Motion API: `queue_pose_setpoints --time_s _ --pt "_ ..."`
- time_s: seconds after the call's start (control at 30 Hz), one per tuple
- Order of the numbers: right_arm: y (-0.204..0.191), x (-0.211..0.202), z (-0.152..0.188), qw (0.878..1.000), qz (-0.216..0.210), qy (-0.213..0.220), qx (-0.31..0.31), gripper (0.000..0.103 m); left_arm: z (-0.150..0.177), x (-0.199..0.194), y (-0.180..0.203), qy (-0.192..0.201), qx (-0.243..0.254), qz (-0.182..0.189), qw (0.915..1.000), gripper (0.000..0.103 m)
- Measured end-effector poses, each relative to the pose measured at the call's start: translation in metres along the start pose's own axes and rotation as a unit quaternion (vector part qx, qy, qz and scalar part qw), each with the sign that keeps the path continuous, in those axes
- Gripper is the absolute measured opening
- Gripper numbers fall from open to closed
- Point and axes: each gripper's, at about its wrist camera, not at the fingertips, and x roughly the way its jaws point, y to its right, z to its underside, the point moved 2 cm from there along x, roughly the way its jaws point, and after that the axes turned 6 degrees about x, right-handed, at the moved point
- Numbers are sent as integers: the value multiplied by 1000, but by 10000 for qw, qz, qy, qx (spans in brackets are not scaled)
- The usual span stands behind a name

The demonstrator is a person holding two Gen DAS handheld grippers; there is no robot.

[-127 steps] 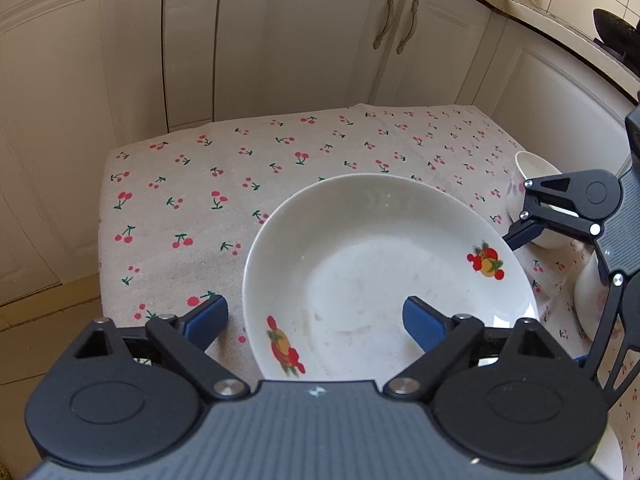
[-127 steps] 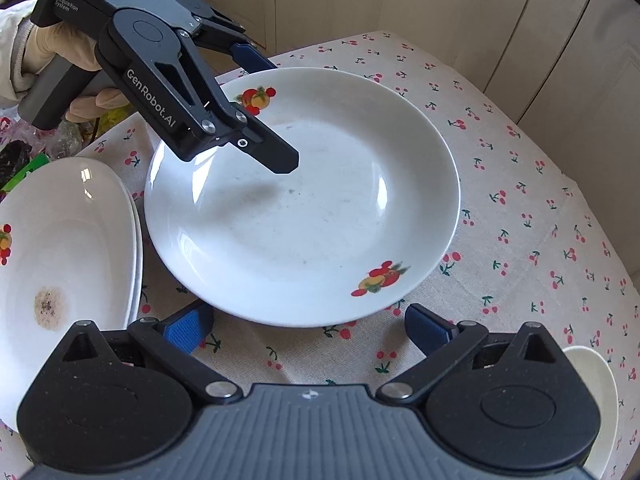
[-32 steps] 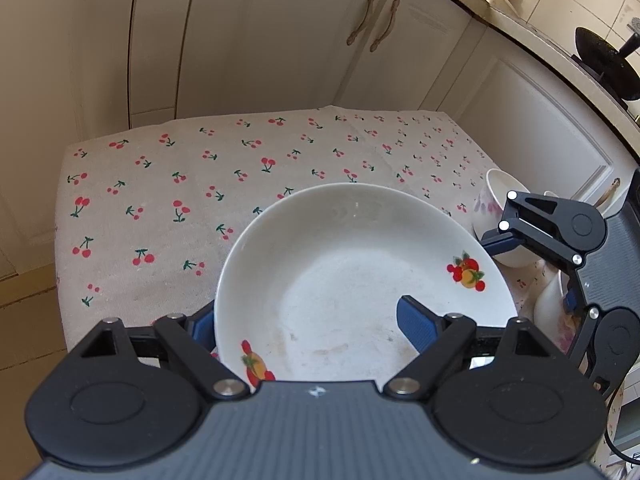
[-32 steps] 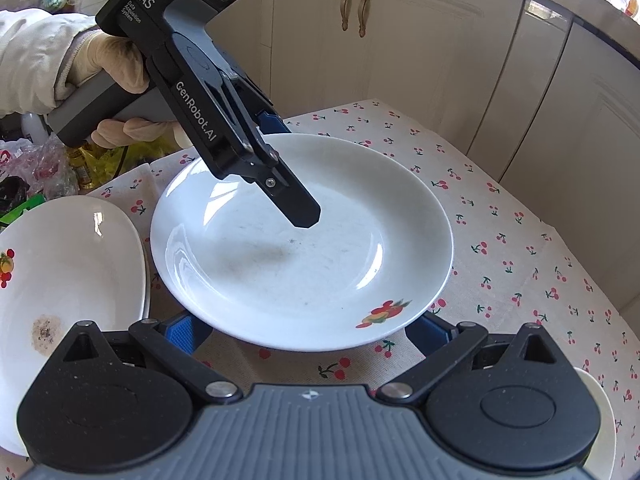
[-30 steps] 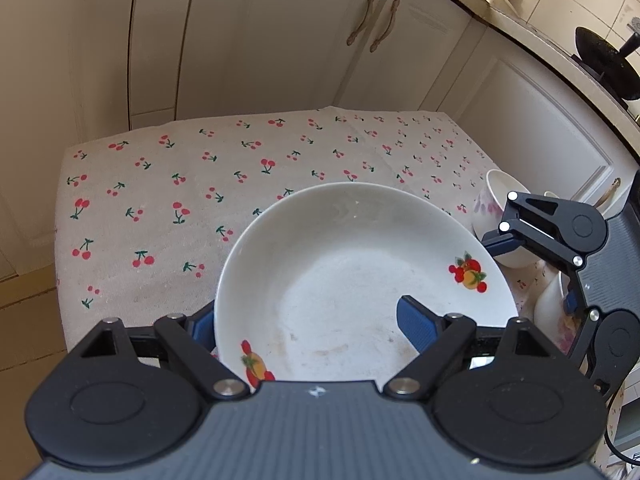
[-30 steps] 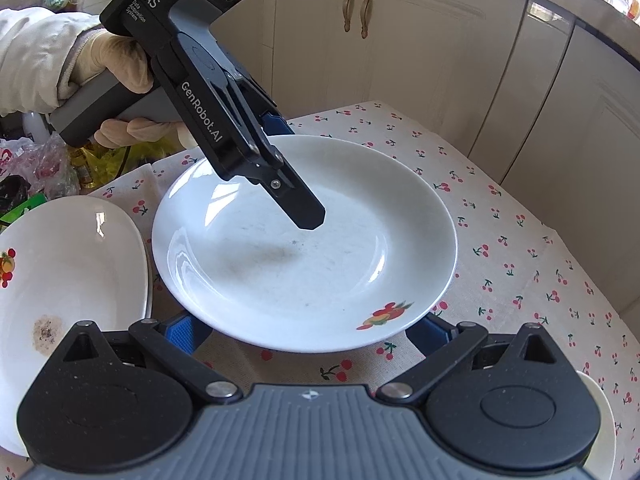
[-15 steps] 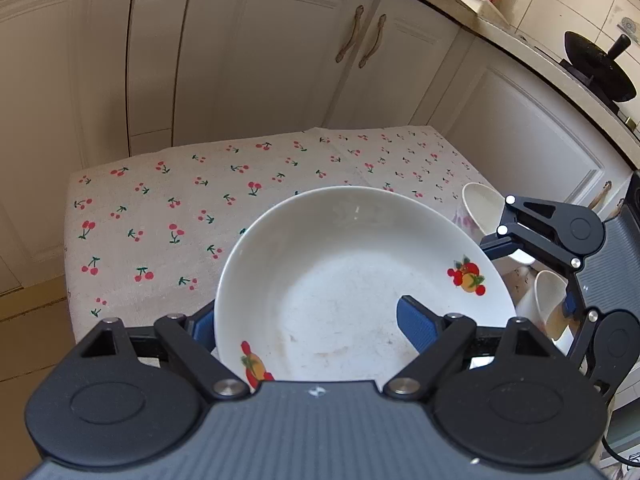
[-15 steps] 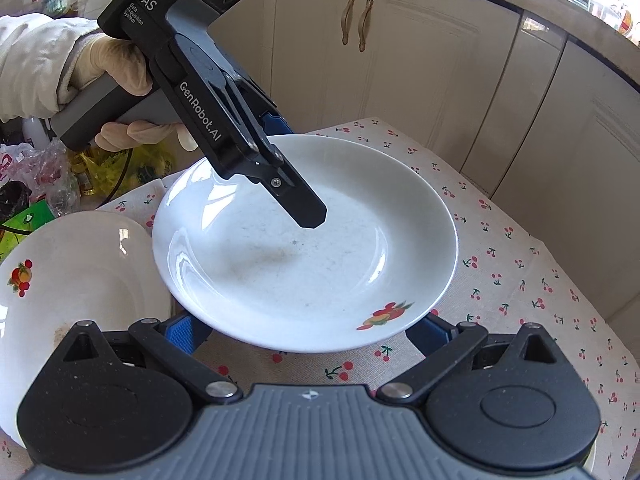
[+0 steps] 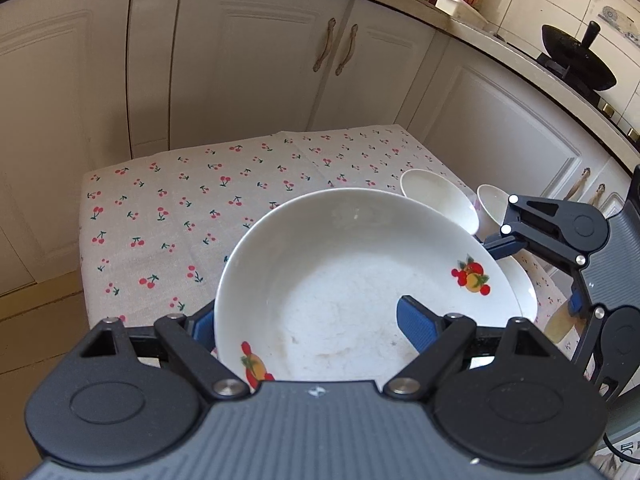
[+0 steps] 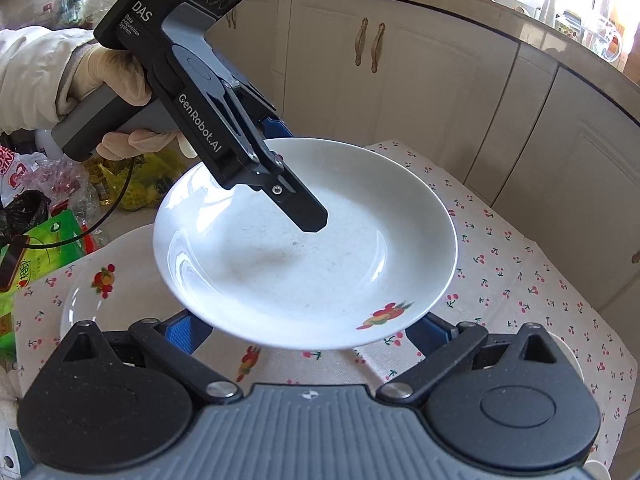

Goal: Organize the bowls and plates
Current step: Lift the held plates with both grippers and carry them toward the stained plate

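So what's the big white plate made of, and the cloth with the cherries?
The plate looks like glazed ceramic: glossy white, bright window glare, printed fruit decal. The tablecloth looks like matte woven fabric, with fold creases and no shine; the fibre can't be told.

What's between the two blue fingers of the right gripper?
In the right wrist view, the right gripper is open, and the near edge of the lifted plate hangs between its fingers, with the cherry tablecloth underneath.
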Motion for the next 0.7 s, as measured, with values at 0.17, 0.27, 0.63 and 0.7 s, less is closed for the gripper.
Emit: queue_pose_setpoints --time_s 0.17,0.27,0.63,0.7 --pt "-24 -16 10 10000 -32 29 9 103 17 -23 18 41 2 -31 10000 88" --pt "-38 -24 18 10000 -63 46 42 103 28 -32 27 37 -22 -32 10000 88" --pt "-79 -40 42 9998 -183 0 112 103 69 -52 53 5 -110 -50 9999 88" --pt "-84 -41 45 9997 -203 -14 121 103 75 -54 55 -9 -117 -38 9999 88"
